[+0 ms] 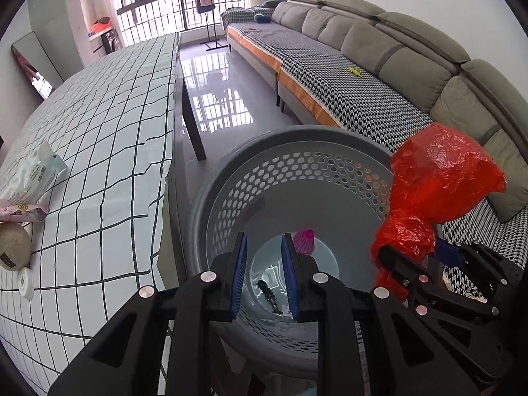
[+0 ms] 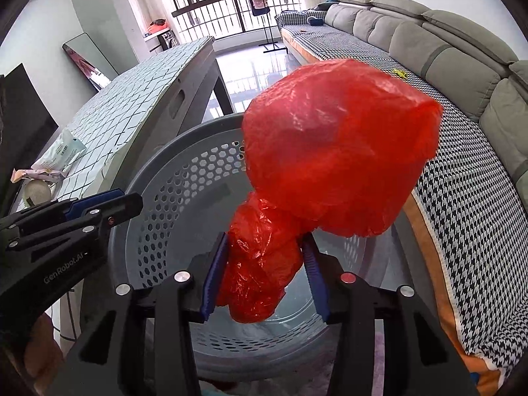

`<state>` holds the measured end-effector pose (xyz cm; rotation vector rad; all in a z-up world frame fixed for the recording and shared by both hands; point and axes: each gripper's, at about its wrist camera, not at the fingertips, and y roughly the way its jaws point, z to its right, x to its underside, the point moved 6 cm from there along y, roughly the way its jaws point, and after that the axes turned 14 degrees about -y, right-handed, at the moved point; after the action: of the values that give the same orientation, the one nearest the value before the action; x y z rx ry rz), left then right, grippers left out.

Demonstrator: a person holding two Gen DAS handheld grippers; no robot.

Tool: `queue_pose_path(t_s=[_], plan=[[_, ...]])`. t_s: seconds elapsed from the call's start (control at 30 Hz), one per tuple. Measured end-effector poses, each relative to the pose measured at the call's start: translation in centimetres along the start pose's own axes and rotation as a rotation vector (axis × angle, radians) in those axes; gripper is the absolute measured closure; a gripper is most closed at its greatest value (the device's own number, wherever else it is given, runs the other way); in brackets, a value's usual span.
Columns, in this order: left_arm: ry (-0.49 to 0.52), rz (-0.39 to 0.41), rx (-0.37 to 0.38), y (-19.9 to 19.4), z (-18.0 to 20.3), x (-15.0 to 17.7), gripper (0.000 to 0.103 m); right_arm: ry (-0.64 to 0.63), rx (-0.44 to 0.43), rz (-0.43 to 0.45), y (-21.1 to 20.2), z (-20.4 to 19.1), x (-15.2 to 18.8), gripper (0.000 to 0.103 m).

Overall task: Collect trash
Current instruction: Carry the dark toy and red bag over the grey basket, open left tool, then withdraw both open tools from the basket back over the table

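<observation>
**Red bag poised over the basket**

Checked cloth covers the counter (image 1: pixel 99 125) at left, where wrappers (image 1: pixel 29 181) wait, print too small to read. Centre frame, the left gripper (image 1: pixel 265 277) hangs with fingers spread over the grey basket (image 1: pixel 280 171). Right, the right gripper (image 2: pixel 264 274) pinches the red plastic bag (image 2: pixel 333 145) above it, probably for dropping. "GenRobot.AI" marks one gripper's body.

— What did your table (image 1: pixel 99 105) carry?
— Your grid-patterned cloth covered it, and near its edge a pale green wipes pack (image 1: pixel 36 175) lay partly on a pink packet (image 1: pixel 23 209). Beside those you had a round beige thing (image 1: pixel 13 246) and a small white lid (image 1: pixel 26 283).
— And your floor (image 1: pixel 214 79)?
— Glossy tile; your grey perforated basket (image 1: pixel 280 178) stood on it between table and sofa (image 1: pixel 346 92), and a clothes stand (image 1: pixel 211 23) stood near the window.
</observation>
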<state>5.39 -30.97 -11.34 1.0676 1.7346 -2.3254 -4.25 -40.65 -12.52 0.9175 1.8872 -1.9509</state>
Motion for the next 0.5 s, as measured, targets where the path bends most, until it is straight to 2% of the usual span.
queue_pose_path(t_s=[0.07,0.1,0.17,0.5], plan=[[-0.002,0.003,-0.002,-0.1,-0.2,0.0,0.076,0.003,0.004,0.013,-0.3,0.1,0.0,0.043],[-0.004,0.006,-0.002,-0.2,-0.3,0.0,0.074,0.005,0.006,0.018,-0.4,0.2,-0.1,0.042],[-0.005,0.013,-0.007,-0.4,-0.5,-0.1,0.067,0.010,0.007,0.022,-0.6,0.4,0.0,0.042],[-0.016,0.033,-0.012,-1.5,-0.5,0.2,0.055,0.017,0.008,0.038,-1.6,0.4,0.1,0.041]])
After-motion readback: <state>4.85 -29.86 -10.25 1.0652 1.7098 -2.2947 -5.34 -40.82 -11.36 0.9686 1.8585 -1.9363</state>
